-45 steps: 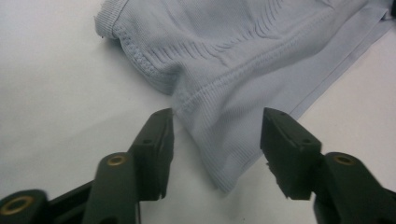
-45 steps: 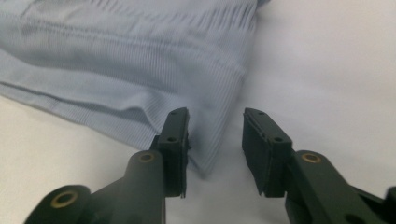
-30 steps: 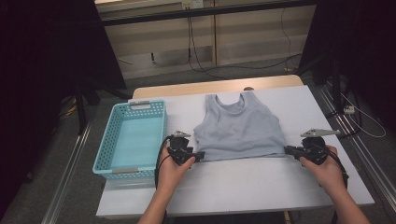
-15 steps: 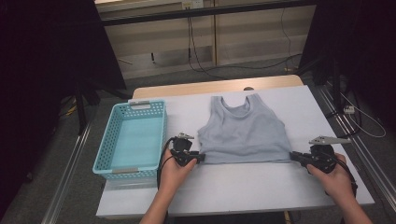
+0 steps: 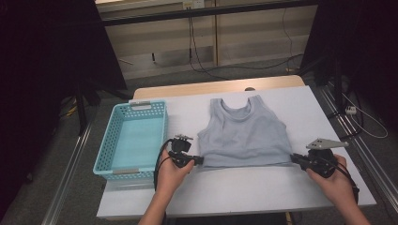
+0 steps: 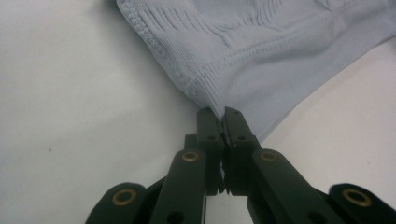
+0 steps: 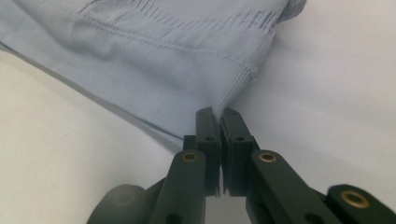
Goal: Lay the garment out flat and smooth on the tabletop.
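Pale blue ribbed tank top (image 5: 244,133) lies mid-frame; left gripper (image 5: 199,160) has just closed, pinching one hem corner, right gripper (image 5: 294,159) pinching the other. Lift both evenly, keeping the hem taut.

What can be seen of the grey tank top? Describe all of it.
The tank top is pale grey-blue ribbed knit with a scooped neck, two shoulder straps and a stitched hem band. It lies flat on the white table, neck away from the person. The left gripper, jaws just closed, and the right gripper each pinch a bottom hem corner.
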{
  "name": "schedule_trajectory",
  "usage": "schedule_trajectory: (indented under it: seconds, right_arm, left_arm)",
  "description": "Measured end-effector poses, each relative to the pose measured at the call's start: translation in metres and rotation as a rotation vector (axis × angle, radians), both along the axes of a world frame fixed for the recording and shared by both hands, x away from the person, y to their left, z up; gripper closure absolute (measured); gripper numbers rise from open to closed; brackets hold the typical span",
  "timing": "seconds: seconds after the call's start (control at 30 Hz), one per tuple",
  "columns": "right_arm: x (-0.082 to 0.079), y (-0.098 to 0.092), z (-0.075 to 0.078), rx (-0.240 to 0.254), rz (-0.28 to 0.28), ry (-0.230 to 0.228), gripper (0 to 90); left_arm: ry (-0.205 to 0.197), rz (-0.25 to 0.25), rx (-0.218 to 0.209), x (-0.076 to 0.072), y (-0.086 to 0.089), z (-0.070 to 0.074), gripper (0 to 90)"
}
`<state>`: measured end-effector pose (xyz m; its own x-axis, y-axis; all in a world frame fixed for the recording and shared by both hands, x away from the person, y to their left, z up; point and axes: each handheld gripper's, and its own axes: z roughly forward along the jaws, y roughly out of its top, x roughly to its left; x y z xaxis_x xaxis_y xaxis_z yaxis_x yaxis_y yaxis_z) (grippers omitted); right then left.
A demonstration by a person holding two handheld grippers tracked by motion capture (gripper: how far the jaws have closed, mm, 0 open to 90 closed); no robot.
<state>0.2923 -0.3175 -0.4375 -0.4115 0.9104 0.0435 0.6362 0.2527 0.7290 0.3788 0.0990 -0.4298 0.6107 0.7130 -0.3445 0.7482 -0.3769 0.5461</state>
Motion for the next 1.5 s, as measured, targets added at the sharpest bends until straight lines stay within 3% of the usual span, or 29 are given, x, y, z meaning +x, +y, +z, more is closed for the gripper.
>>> schedule_trajectory:
  seconds: [0.1,0.27,0.97,1.1,1.2,1.27,1.33,1.4,1.5]
  right_arm:
    - [-0.007,0.004,0.000,-0.009,0.011,0.000,87.7]
    - [-0.014,0.002,-0.001,0.023,0.009,0.025,87.6]
    - [-0.011,0.001,-0.003,0.036,0.014,-0.011,83.9]
    - [-0.009,0.003,-0.002,0.036,0.007,-0.026,77.1]
    - [-0.007,0.006,0.001,0.045,-0.007,-0.060,61.4]
    - [-0.006,0.009,0.003,0.054,0.005,-0.089,56.8]
    - [-0.004,0.013,0.005,0.063,0.003,-0.110,46.2]
    - [-0.003,0.015,0.006,0.077,0.004,-0.117,44.6]
    - [0.000,0.019,0.006,0.087,0.006,-0.118,34.2]
  left_arm:
    - [-0.006,-0.005,-0.006,-0.005,0.004,0.006,87.3]
    - [0.000,-0.015,-0.007,-0.012,0.006,0.007,87.2]
    - [-0.013,-0.044,0.007,-0.016,0.005,0.005,86.7]
    - [-0.017,-0.038,0.000,-0.016,0.007,0.006,86.3]
    - [-0.011,-0.040,-0.001,-0.017,0.009,0.006,86.4]
    - [0.008,-0.042,0.001,-0.018,0.009,0.005,87.0]
    - [-0.001,-0.037,-0.009,-0.019,0.010,0.005,86.9]
    - [-0.002,-0.032,-0.019,-0.019,0.012,0.005,86.4]
    - [-0.024,-0.010,-0.014,-0.019,0.015,0.006,79.4]
